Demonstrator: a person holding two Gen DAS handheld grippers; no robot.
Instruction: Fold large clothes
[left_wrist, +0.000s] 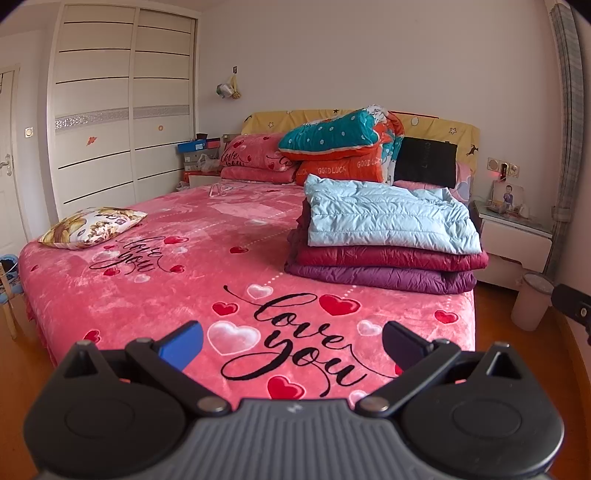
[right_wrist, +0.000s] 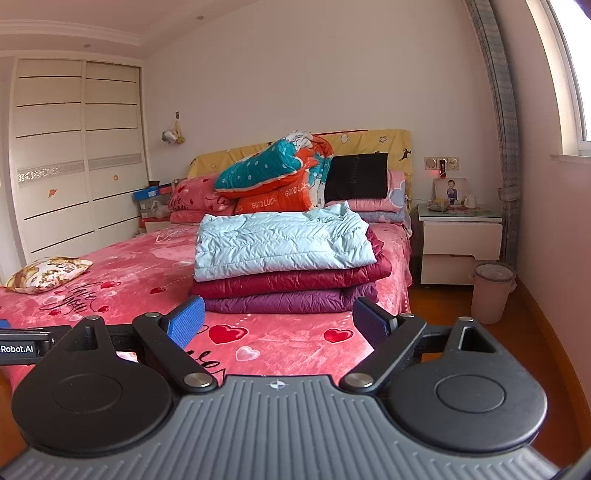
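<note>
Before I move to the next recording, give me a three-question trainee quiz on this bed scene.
1. True or false: the light blue down jacket lies on top of the stack.
2. Multiple choice: the left gripper is A) shut on fabric, B) open and empty, C) out of view.
3. Fill in: the bottom garment in the stack is the ___ jacket.

Key: 1 true. 2 B; the right gripper is open too, both short of the stack. 3 purple, under the dark red jacket, on the pink bedspread.
</note>
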